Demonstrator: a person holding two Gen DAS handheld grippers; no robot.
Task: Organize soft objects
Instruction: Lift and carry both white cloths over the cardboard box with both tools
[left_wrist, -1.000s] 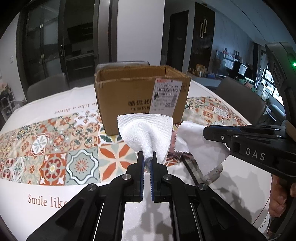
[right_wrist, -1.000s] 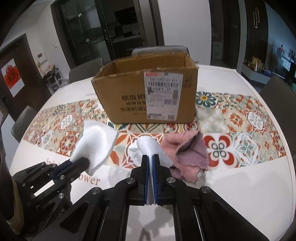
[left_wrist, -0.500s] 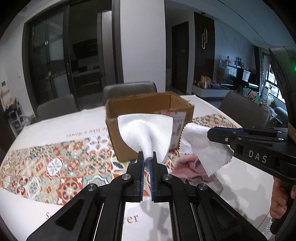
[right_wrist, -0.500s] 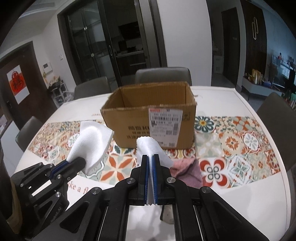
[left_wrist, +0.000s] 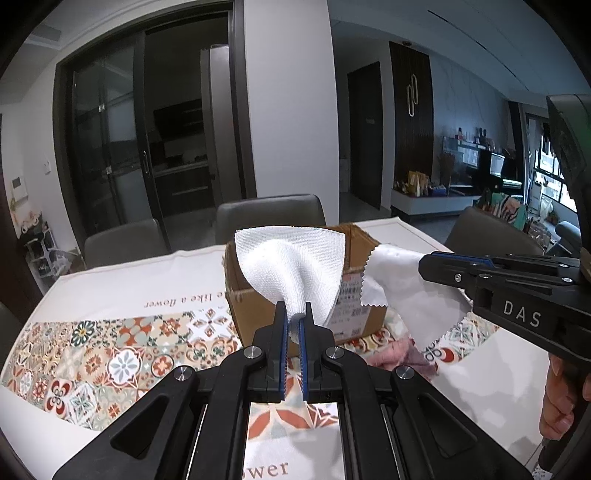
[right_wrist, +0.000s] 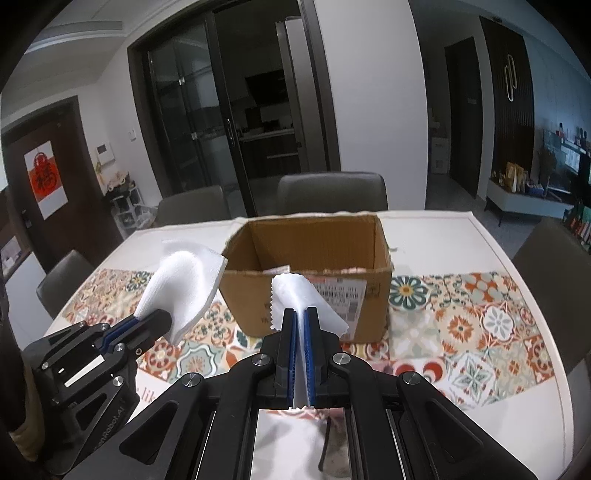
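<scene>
The white woven cloth (left_wrist: 291, 273) is pinched at one corner in the left hand-held gripper (left_wrist: 293, 325). Its jaws are closed tight on the cloth, and the rest fans out above them, up in the air. The thin white cloth with the zigzag edge (right_wrist: 295, 295) is pinched the same way in the right hand-held gripper (right_wrist: 301, 325), jaws closed on it, and it hangs out to the front. Both cloths are off the table and in front of the open cardboard box (right_wrist: 314, 254). The box looks nearly empty inside, with just a bit of paper at the bottom.

A pink fuzzy cloth (left_wrist: 399, 354) lies on the table by the near side of the box, just under the grippers. It waits for its turn.

The step now looks like carrying the two white cloths over the box and dropping them in. To do it well, lift each cloth high enough that the hanging end clears the near wall of the box. Move forward until the cloth is over the middle of the opening. Open the jaws only then. Go one at a time if the grippers crowd each other, since they are close side by side. The tiled tablecloth (right_wrist: 480, 325) should stay flat.
</scene>
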